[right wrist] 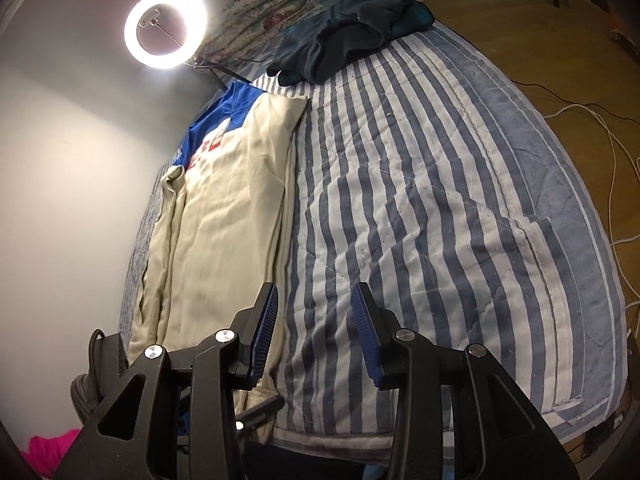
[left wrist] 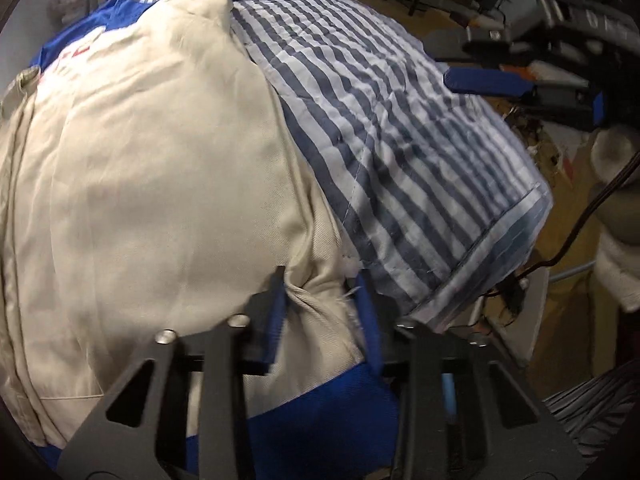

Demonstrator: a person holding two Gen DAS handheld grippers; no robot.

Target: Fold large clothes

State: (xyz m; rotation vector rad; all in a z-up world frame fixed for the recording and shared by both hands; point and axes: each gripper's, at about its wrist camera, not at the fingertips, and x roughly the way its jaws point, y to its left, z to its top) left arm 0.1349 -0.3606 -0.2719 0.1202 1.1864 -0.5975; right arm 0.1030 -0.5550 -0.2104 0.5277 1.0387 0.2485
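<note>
The left gripper (left wrist: 320,296) pinches only a corner of the cream garment (left wrist: 160,168) lying along the striped quilt (left wrist: 400,128) – it could slip free – while the right gripper (right wrist: 316,320) hangs open, empty.

My left gripper (left wrist: 320,300) and right gripper (right wrist: 315,312) share black angular arms with silver screws. Their fingers (right wrist: 366,330) wear ribbed blue pads.
</note>
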